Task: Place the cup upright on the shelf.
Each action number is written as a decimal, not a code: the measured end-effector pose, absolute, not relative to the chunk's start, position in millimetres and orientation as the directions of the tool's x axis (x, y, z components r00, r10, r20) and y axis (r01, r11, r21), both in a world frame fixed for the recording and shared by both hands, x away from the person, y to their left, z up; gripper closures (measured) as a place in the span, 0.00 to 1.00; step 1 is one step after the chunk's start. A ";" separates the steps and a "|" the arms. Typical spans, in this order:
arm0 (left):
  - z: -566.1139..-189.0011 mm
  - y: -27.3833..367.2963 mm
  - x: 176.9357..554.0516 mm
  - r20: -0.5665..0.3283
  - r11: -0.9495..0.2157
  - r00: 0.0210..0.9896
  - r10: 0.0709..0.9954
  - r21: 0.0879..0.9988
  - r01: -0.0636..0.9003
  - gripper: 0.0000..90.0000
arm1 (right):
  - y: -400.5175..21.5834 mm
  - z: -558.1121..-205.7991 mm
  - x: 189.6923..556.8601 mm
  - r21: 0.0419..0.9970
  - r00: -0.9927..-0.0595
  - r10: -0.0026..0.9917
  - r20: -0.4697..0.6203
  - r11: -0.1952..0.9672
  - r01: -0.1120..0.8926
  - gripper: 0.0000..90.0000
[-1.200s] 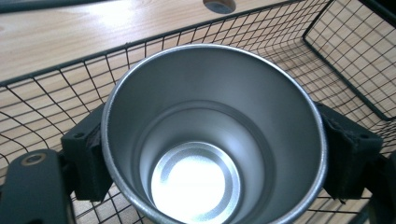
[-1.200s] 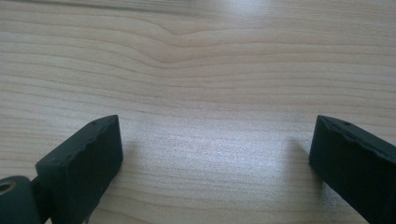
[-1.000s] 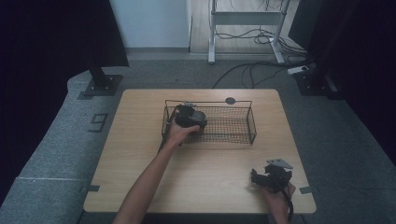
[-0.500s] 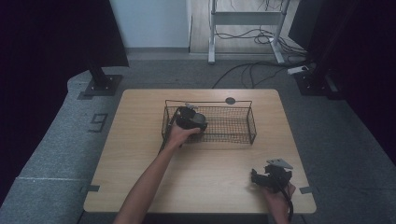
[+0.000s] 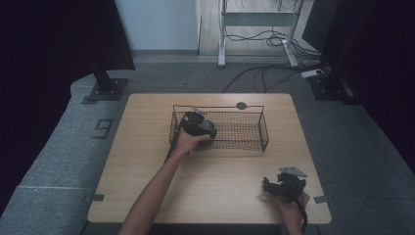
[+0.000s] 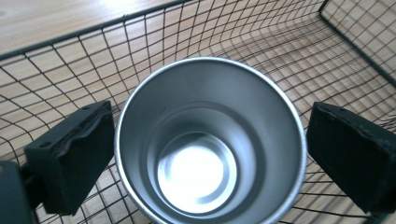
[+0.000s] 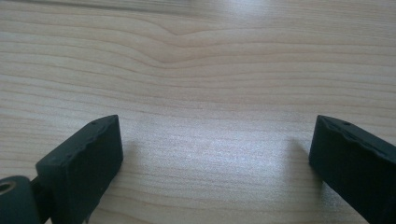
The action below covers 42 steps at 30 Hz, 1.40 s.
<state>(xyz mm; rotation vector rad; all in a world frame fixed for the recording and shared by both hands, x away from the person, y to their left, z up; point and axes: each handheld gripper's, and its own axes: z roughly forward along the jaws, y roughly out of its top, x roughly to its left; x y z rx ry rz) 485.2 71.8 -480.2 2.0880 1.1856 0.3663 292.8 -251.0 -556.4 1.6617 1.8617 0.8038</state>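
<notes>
Opening just now: left gripper jaws spread, pads clear of steel cup, which stands upright inside wire basket. Drop-off looks done. Right gripper agape, empty, over table.

High view looks down on the table; tool views sit close (same tabletop).

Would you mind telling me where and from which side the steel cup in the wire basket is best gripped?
Grip the steel cup across its round wall just below the rim, from straight above: it stands upright, mouth up, in the wire basket, whose mesh walls block side approaches.
</notes>
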 end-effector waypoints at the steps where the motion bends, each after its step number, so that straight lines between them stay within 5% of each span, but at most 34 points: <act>1: -477.3 73.1 483.8 -0.093 -0.336 0.546 0.833 0.699 0.632 0.02 | -251.0 -556.4 292.8 0.722 -0.117 0.993 0.010 0.074 0.688 0.03; 26: -441.2 109.0 425.9 -0.126 -0.276 0.596 0.793 0.797 0.536 0.02 | -251.0 -556.3 292.7 0.722 -0.117 0.993 0.010 0.074 0.688 0.03; 42: -461.7 146.8 363.3 -0.163 -0.248 0.617 0.770 0.815 0.524 0.03 | -250.9 -556.2 292.7 0.721 -0.116 0.993 0.012 0.072 0.689 0.03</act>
